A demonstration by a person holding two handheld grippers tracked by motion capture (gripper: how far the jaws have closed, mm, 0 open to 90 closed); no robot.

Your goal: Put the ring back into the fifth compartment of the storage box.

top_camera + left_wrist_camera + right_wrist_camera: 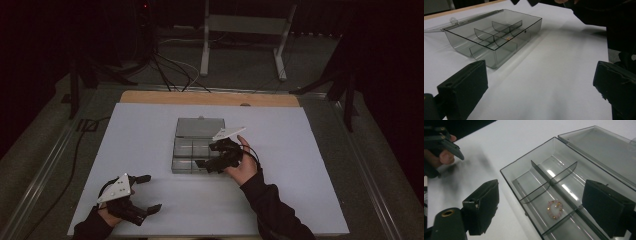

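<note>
A small pink beaded bracelet (555,209) is seen in a smoky clear plastic divider box (182,150) (lid open); both grippers (205,164) (149,192) gape, empty.

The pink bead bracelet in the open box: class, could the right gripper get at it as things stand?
Probably yes. The bracelet lies loose in a compartment of the clear box, whose lid is folded back. The right gripper hangs above it, jaws open; only the low dividers might crowd them.
</note>
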